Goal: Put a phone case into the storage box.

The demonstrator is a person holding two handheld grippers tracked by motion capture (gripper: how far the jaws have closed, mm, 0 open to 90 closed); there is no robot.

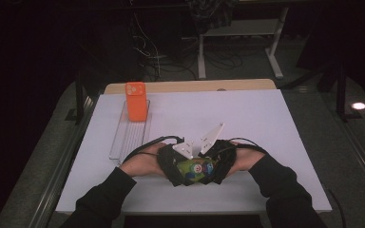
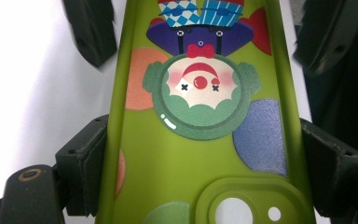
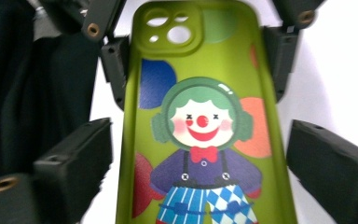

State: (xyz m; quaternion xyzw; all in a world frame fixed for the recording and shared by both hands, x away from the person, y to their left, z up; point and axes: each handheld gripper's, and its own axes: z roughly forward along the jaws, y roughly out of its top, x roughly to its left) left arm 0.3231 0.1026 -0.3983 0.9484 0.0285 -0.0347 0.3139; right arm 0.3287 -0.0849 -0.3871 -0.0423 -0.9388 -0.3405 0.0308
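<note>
Near the table's front edge, a glossy green phone case printed with a clown (image 1: 196,169) lies between both hands. The left gripper (image 2: 200,154) pinches it at the camera-cutout end, pads against its long sides. The right gripper (image 3: 200,163) straddles the other end with jaws spread (a visible gap on each side of the case). Farther back, an orange phone case (image 1: 136,100) stands in a clear plastic tray (image 1: 123,140) on the white table (image 1: 247,118).

**Three cameras, one shared case**

You get the high view looking forward and down over the white table (image 1: 266,123). Your two gripper views sit very close, facing each other from opposite ends along the green clown phone case (image 2: 186,154), which all three share.
</note>
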